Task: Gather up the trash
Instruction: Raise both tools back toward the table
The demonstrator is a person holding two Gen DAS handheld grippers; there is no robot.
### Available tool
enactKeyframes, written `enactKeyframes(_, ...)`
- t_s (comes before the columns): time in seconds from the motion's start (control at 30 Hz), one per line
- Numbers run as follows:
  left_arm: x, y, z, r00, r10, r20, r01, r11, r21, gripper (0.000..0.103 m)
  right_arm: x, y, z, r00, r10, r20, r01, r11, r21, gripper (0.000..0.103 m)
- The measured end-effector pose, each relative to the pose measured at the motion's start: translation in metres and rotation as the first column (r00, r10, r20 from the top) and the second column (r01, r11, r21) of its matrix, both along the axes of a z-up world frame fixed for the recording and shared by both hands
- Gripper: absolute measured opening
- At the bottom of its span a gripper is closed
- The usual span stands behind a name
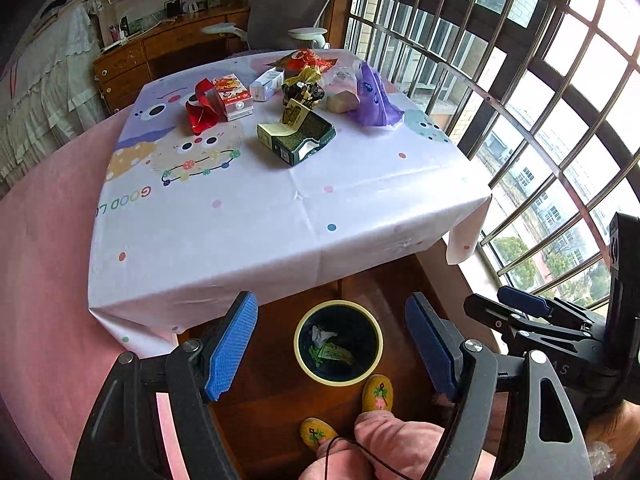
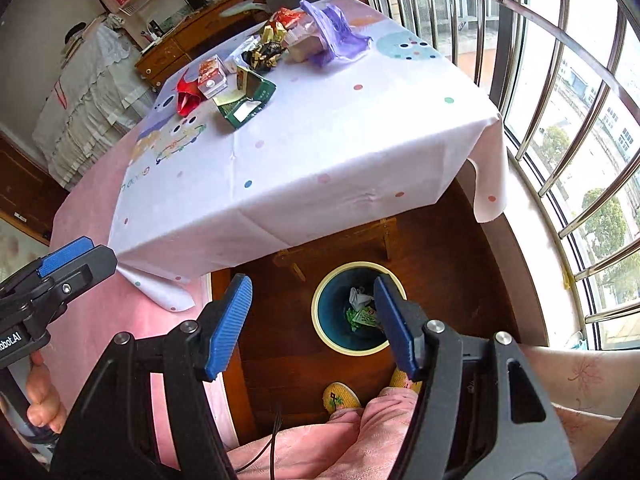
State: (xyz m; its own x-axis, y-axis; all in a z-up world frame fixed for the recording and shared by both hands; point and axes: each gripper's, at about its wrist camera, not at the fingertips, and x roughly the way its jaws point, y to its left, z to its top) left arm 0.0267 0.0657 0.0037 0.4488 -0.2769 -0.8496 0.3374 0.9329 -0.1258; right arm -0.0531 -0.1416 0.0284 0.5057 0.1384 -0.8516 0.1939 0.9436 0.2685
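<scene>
While a crumpled paper and a green wrapper already lie in the bin on the floor, most trash waits on the table: red wrapper, then green carton, its long axis slanting toward the near right corner, then purple bag; left gripper and right gripper hang released and empty above the bin

The tablecloth carries coloured letters "GOOD L…", upside down at the left of the left wrist view, cut off at its edge; the other gripper's black body, lower left of the right wrist view, reads "obot.AI"; the printing on the boxes is too small to read.
</scene>
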Motion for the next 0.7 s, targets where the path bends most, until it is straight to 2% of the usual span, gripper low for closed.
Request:
enactKeyframes(0.17,0.010,0.005,0.039,0.999,0.003,0.054,-0.002,1.000,-0.015,0.076,0.011,0.003,0.051,0.997,0.030,0.069,-0.028,0.999,-0.032,0.061)
enactKeyframes(0.33,0.029,0.009,0.053,0.997,0.023,0.078,-0.020,0.999,-0.046,0.076,0.032,0.002,0.080,0.993,0.072,0.098,-0.069,0.997,-0.040,0.061)
enactKeyframes(0.5,0.061,0.010,0.053,0.996,0.066,0.066,-0.061,0.995,-0.073,0.076,0.064,-0.009,0.090,0.988,0.110,0.111,-0.105,0.994,-0.042,0.060)
enactKeyframes(0.7,0.124,-0.002,0.030,0.992,0.123,-0.002,-0.123,0.991,-0.051,0.076,0.127,-0.041,0.087,0.982,0.131,0.139,-0.129,0.991,-0.026,0.057)
